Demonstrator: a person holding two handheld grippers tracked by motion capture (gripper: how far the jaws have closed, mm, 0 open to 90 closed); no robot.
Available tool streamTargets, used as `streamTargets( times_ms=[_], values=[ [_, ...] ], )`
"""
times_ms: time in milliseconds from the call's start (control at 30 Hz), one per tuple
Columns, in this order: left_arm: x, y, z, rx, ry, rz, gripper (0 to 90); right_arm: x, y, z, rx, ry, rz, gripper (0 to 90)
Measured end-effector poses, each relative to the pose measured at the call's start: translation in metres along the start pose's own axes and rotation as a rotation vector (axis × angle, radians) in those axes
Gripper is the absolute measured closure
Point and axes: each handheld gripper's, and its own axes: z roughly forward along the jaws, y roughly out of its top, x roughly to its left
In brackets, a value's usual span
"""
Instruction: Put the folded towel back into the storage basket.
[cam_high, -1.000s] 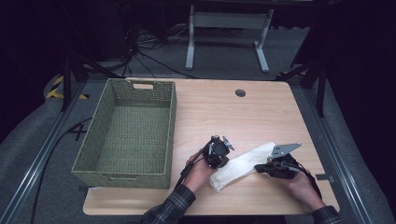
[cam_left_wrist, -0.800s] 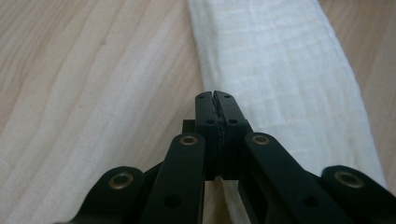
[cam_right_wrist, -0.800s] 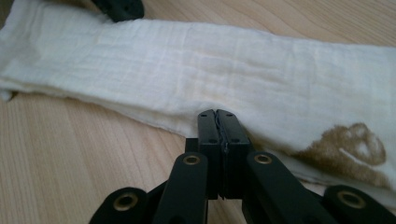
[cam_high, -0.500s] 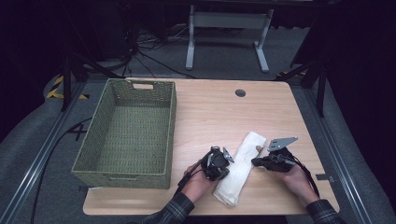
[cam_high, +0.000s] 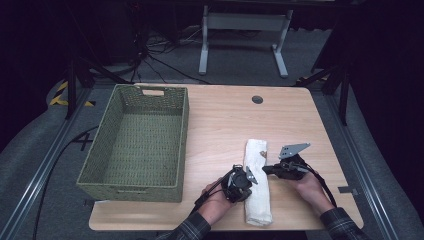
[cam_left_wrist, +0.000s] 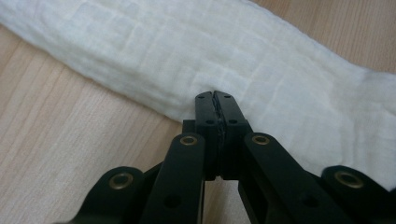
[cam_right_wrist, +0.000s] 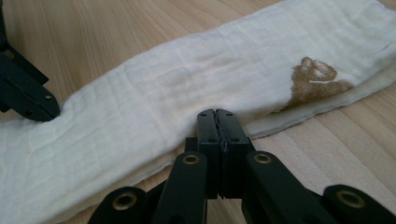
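A wooden table (cam_high: 290, 120) carries a green woven basket (cam_high: 137, 142) at left and a folded white towel (cam_high: 256, 185) near the front edge. The left hand-held gripper (cam_left_wrist: 215, 100) and right hand-held gripper (cam_right_wrist: 217, 116) press its opposite long edges, jaws fully closed, gripping nothing.

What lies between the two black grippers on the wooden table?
The folded white cloth lies between them. In the high view, the left gripper touches its left edge and the right gripper its right edge, both shut; no other thing is in the gap.
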Motion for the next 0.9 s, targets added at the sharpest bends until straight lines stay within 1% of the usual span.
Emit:
streamTargets(
  times_ms=[33, 100, 133, 200, 233, 333, 367, 433, 467, 500, 533, 567, 600, 633, 667, 700, 767, 833, 900],
  values=[
    [0.000, 0.000, 0.000, 0.003, 0.002, 0.003, 89.3, 0.000, 0.000, 0.000, 0.001, 0.001, -0.008, 89.4],
    [0.000, 0.000, -0.001, 0.001, 0.003, 0.003, 89.2, 0.000, 0.000, 0.000, -0.006, 0.008, -0.008, 89.4],
    [0.002, 0.000, -0.002, 0.000, 0.003, 0.011, 89.1, 0.000, 0.000, -0.002, -0.011, 0.016, -0.006, 89.3],
    [0.004, 0.000, -0.004, -0.006, 0.010, 0.001, 88.4, 0.000, 0.000, -0.005, -0.023, 0.022, -0.008, 88.7],
    [0.006, -0.001, -0.006, -0.006, 0.011, 0.000, 87.5, 0.000, 0.001, -0.007, -0.032, 0.027, -0.011, 86.8],
    [0.011, -0.004, -0.011, -0.035, 0.027, -0.019, 84.3, 0.003, 0.002, -0.014, -0.059, 0.043, -0.019, 82.0],
    [0.014, -0.005, -0.015, -0.042, 0.032, -0.019, 82.7, 0.004, 0.002, -0.015, -0.063, 0.045, -0.019, 80.0],
    [0.019, -0.008, -0.020, -0.050, 0.049, -0.034, 78.5, 0.008, 0.003, -0.020, -0.076, 0.066, -0.024, 76.0],
    [0.021, -0.010, -0.021, -0.069, 0.052, -0.037, 75.7, 0.010, 0.004, -0.021, -0.086, 0.077, -0.038, 73.3],
    [0.021, -0.010, -0.021, -0.069, 0.052, -0.037, 72.5, 0.010, 0.004, -0.021, -0.086, 0.077, -0.038, 73.3],
    [0.022, -0.011, -0.023, -0.065, 0.055, -0.044, 72.5, 0.012, 0.004, -0.022, -0.084, 0.084, -0.043, 69.6],
    [0.024, -0.012, -0.024, -0.072, 0.054, -0.039, 69.6, 0.016, 0.004, -0.022, -0.085, 0.096, -0.050, 66.9],
    [0.024, -0.014, -0.024, -0.080, 0.063, -0.048, 65.8, 0.018, 0.004, -0.023, -0.079, 0.104, -0.058, 63.8],
    [0.025, -0.015, -0.025, -0.069, 0.065, -0.042, 62.6, 0.021, 0.004, -0.022, -0.077, 0.114, -0.067, 61.6],
    [0.026, -0.017, -0.024, -0.078, 0.073, -0.047, 59.8, 0.025, 0.004, -0.022, -0.069, 0.120, -0.077, 58.9],
    [0.027, -0.018, -0.024, -0.069, 0.077, -0.047, 57.4, 0.028, 0.003, -0.022, -0.065, 0.132, -0.089, 56.8],
    [0.030, -0.021, -0.024, -0.072, 0.078, -0.056, 51.6, 0.036, 0.002, -0.021, -0.048, 0.145, -0.111, 52.0],
    [0.032, -0.023, -0.024, -0.083, 0.084, -0.070, 48.1, 0.043, 0.002, -0.020, -0.037, 0.162, -0.132, 47.4],
    [0.035, -0.025, -0.024, -0.079, 0.078, -0.077, 46.0, 0.050, 0.002, -0.018, -0.021, 0.162, -0.154, 43.5]
  ],
)
